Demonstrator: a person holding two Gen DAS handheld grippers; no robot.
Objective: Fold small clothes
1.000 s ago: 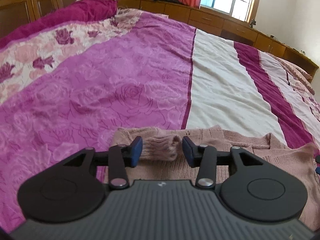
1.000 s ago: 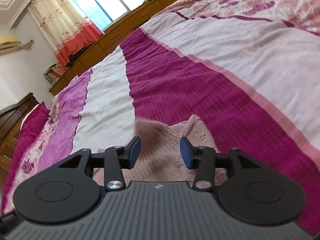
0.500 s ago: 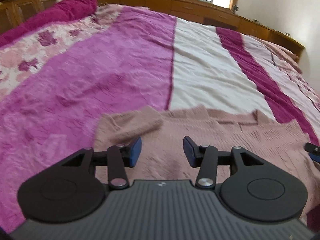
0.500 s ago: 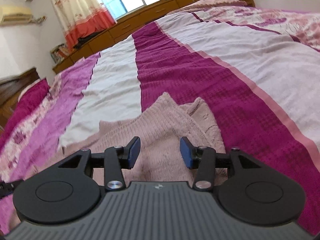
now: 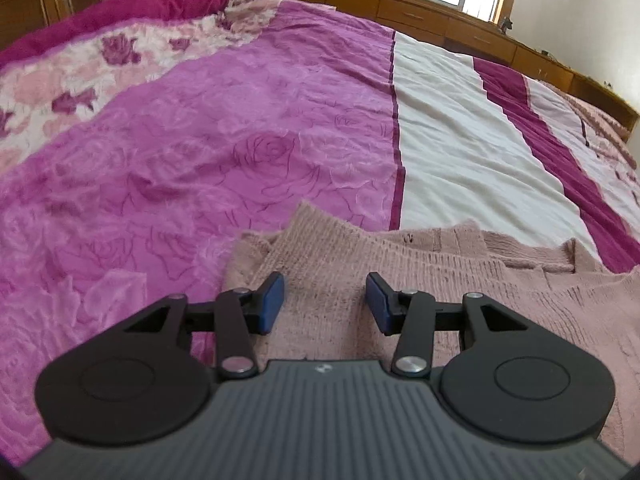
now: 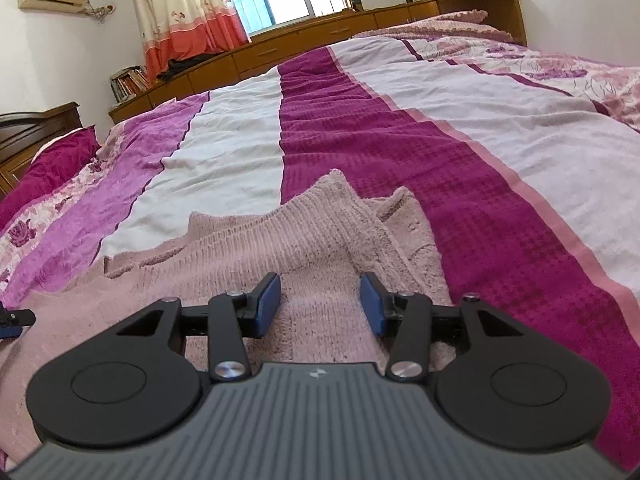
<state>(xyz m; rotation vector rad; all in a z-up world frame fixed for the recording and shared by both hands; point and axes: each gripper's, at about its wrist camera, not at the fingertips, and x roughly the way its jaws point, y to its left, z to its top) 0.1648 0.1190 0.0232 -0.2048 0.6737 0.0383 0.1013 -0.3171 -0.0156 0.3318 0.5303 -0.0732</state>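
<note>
striped bed (image 5: pixel 460 152) under a pink knit sweater (image 5: pixel 460 280); my left fingers (image 5: pixel 325 300) and right fingers (image 6: pixel 319 302) hover half-open, empty, above it, sleeves seemingly folded inward; next likely gripping an edge.

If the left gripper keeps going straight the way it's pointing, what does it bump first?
Probably the pink knitted sweater: the left gripper points down at it with jaws open, though the gap is hard to judge.
</note>
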